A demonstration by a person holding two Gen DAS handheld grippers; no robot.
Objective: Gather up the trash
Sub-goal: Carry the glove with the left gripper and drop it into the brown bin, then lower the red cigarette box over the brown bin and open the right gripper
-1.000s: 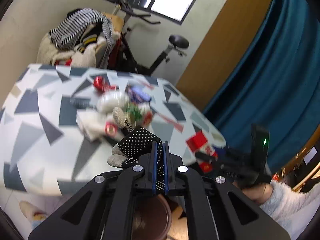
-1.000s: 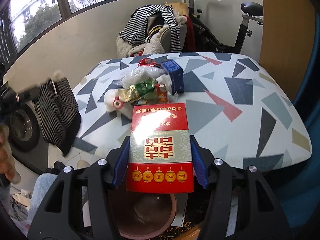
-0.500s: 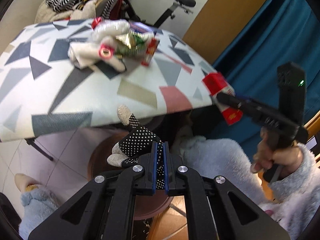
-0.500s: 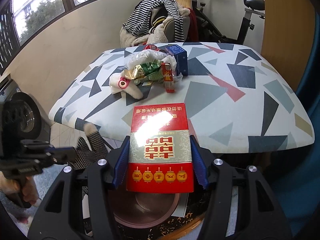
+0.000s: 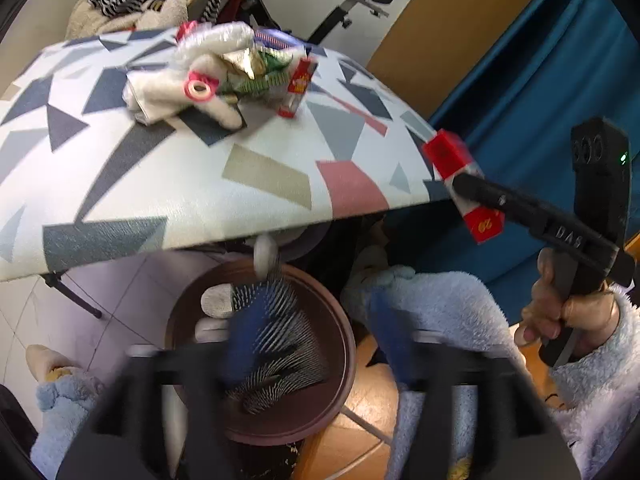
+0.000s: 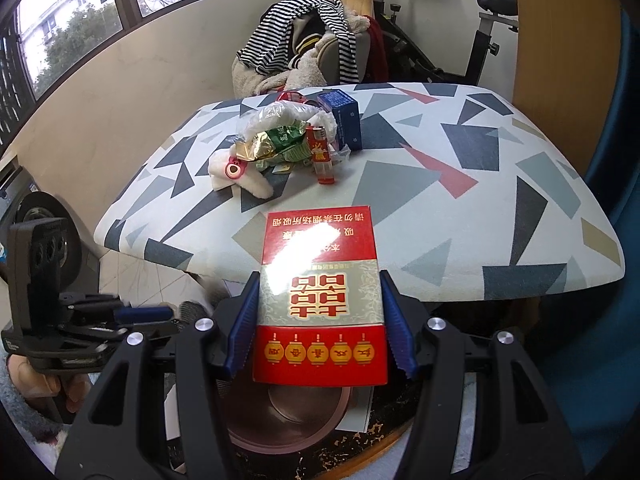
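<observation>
Left tongs (image 5: 308, 344) have just been opening and now stand wide, both blue pads blurred, with the black dotted glove (image 5: 268, 332) loose between them rather than pinched. That glove sits smeared over the mouth of the brown round bin (image 5: 344, 344) on the floor, just under the desk edge, pale fingertips poking up toward the desk. Can't tell from the blur whether it's touching the bin's inside.

Right tongs (image 6: 318, 320) are a different story: clamped on the red cigarette box (image 6: 320, 300), pads pressed on both long sides, box flat and pointing out over the desk (image 6: 480, 216). The same bin shows right below the box in that view. From the left camera you can see the box (image 5: 460, 176) sticking out past the desk corner, with a hand (image 5: 568, 312) in a fluffy pale blue sleeve gripping the handle.

More trash is up on the patterned desk, all bunched in one pile toward the far side: a crinkly clear plastic bag (image 6: 288, 114), green and gold wrappers (image 6: 276, 140), a white fuzzy thing with a pink ring (image 6: 232, 170), a red lighter (image 6: 322, 156) standing just beside the wrappers, and a blue box (image 6: 342, 118) behind it. Behind the desk there's a chair heaped with striped clothes (image 6: 304, 36) and an exercise bike (image 6: 460, 20).
</observation>
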